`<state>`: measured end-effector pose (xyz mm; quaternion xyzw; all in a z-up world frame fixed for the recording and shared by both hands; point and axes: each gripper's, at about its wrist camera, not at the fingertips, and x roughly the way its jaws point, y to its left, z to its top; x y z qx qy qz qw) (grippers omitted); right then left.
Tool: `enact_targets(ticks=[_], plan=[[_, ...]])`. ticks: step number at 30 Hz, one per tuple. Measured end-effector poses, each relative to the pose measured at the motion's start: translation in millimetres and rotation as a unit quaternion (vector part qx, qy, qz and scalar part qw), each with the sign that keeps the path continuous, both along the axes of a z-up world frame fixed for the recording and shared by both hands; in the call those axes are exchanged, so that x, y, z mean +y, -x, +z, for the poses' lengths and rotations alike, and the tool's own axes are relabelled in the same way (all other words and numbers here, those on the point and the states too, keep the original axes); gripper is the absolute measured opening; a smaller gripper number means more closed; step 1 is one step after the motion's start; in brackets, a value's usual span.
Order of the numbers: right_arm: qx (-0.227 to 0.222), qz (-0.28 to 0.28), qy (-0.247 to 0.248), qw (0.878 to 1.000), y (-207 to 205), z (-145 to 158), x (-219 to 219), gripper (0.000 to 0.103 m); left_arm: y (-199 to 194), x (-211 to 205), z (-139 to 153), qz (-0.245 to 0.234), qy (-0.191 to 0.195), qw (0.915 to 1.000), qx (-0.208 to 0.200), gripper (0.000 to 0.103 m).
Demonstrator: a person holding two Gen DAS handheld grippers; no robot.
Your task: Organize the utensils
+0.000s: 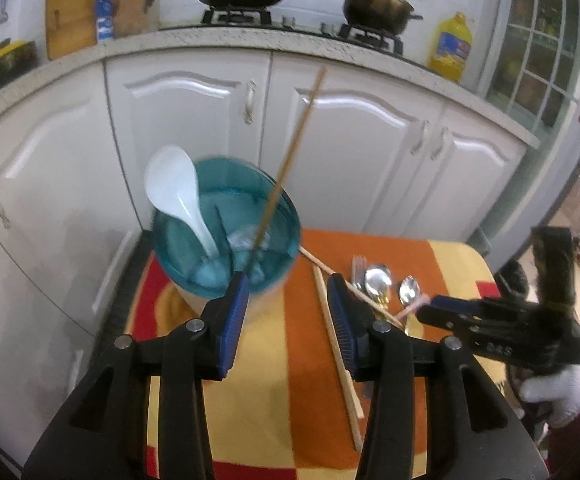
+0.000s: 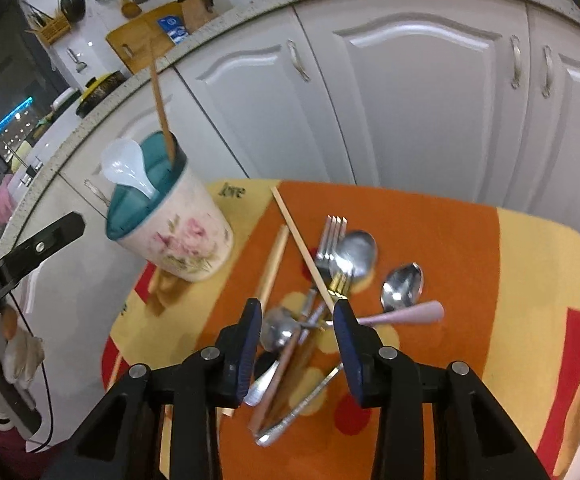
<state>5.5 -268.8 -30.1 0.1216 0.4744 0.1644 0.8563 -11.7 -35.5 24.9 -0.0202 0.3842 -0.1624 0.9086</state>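
One holder (image 2: 178, 232), three chopsticks (image 2: 301, 248), one fork (image 2: 329, 240), approx four spoons (image 2: 401, 284).

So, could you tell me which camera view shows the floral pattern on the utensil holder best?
The right wrist view: the utensil holder shows its outer wall with pink flowers. The left wrist view looks down into its blue divided interior, with little of the wall visible.

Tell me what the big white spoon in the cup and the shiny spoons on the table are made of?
The white spoon looks like glossy ceramic or plastic: smooth, thick, with bright highlights. I cannot tell which. The spoons on the table look like polished metal, probably steel: mirror-like and grey. One has a matte pink handle, maybe plastic-coated.
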Motion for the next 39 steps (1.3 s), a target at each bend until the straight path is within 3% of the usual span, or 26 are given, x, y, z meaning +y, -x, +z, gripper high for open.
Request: enact_targets(ticks=[4, 16, 18, 20, 24, 33, 39], plan=[[0.009, 0.010, 0.005, 1.000, -4, -12, 1, 0.031, 6, -10, -16, -0.012, -0.005, 0.9997, 0.022, 0.040], [0.012, 0.058, 0.085, 0.995, -53, -43, 38, 0.022, 7, -12, -38, -0.017, -0.009, 0.9981, 0.058, 0.040], [0.018, 0.067, 0.097, 0.993, -61, -49, 42, 0.018, 5, -10, -41, -0.013, -0.007, 0.9978, 0.064, 0.040], [0.027, 0.076, 0.113, 0.990, -66, -56, 45, 0.008, 5, -8, -43, -0.012, -0.006, 0.9977, 0.067, 0.040], [0.026, 0.071, 0.107, 0.991, -65, -55, 42, 0.005, 5, -10, -46, -0.013, -0.006, 0.9974, 0.070, 0.040], [-0.002, 0.002, 0.023, 1.000, -2, -10, -12, 0.005, 3, -28, -50, -0.030, -0.004, 0.9965, 0.078, 0.040], [0.029, -0.096, 0.008, 0.995, 56, -23, -62, 0.005, 0, -46, -65, -0.036, -0.003, 0.9950, 0.093, 0.040]])
